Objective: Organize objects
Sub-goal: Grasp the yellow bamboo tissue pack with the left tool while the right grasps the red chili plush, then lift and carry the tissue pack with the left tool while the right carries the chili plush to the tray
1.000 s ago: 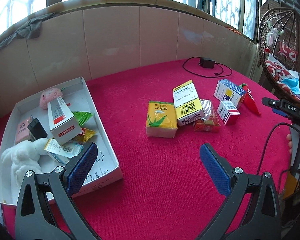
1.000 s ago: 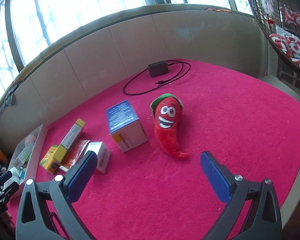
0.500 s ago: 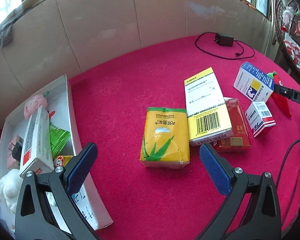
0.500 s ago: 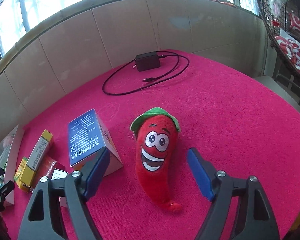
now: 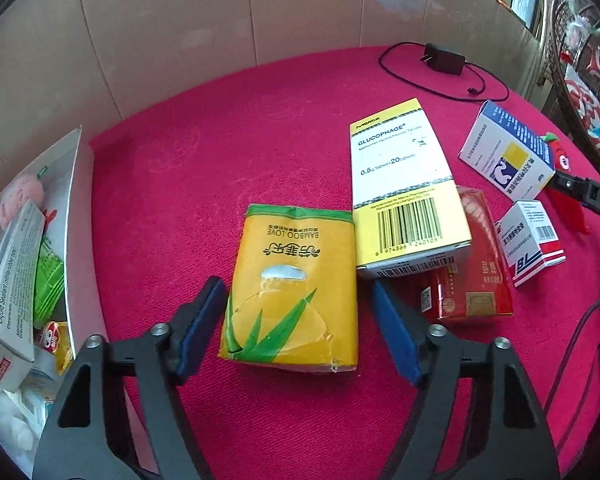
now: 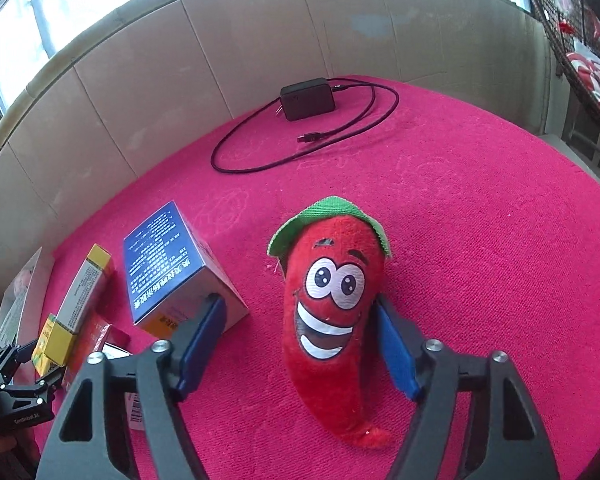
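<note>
A yellow tissue pack [image 5: 296, 280] with green leaves lies flat on the red cloth, between the jaws of my left gripper [image 5: 298, 286]. Those jaws are closing; the left pad [image 5: 202, 328] is almost at the pack's edge, and a small gap remains at the right pad [image 5: 396, 336]. In the right wrist view, a red chili plush [image 6: 332, 304] with a green cap and a smiling face lies between the jaws of my right gripper [image 6: 298, 300]. These are closing too: the right pad [image 6: 394, 348] is at the plush's side, the left pad [image 6: 198, 344] stands clear.
A white tray [image 5: 74, 200] holding several items stands at the left. A yellow-and-white Glucophage box [image 5: 404, 184] leans on a red packet [image 5: 476, 280]. Beyond lie a small white box [image 5: 536, 240], a blue-and-white box [image 6: 168, 256], and a black charger [image 6: 308, 98] with cable.
Both grippers have moved forward and down. The left now straddles the tissue pack, the right the chili plush. Both pairs of jaws have narrowed from wide open.
</note>
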`<state>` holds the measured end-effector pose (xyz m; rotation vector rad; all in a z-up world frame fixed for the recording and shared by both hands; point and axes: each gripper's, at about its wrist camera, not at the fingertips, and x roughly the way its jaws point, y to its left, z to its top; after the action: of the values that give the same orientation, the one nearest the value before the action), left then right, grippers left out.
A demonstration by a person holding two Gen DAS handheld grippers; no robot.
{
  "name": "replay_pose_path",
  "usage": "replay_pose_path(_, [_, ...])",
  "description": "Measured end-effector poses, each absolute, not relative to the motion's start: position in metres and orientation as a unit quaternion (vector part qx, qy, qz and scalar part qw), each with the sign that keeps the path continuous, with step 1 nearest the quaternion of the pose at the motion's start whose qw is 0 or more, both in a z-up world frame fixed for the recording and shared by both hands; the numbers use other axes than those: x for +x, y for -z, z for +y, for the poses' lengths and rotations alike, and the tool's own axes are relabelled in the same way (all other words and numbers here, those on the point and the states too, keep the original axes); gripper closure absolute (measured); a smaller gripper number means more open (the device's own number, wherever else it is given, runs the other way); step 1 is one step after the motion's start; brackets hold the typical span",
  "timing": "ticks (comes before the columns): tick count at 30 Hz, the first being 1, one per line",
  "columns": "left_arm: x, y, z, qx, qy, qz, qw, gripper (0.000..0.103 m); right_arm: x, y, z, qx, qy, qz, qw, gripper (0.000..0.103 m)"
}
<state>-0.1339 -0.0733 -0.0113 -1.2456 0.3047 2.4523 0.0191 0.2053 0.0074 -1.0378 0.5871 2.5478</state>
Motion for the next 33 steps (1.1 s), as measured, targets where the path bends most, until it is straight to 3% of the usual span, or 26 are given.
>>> replay_pose_path(2, [-0.128, 0.009, -0.07, -0.432, -0.874, 0.124, 0.188, 0.049, 0.019, -0.007, 0.203, -0.367, -0.894, 0.204, 0.156, 0.058])
replay_pose_path(5, [-0.12, 0.009, -0.07, -0.42, -0.879, 0.131, 0.186, 0.052, 0.022, -0.006, 0.204, -0.365, -0.895, 0.212, 0.146, 0.066])
replay_pose_path(33, [-0.048, -0.029, -0.072, -0.305, -0.922, 0.118, 0.21, 0.053, 0.075, -0.021, 0.182, -0.288, -0.918, 0.236, 0.136, 0.067])
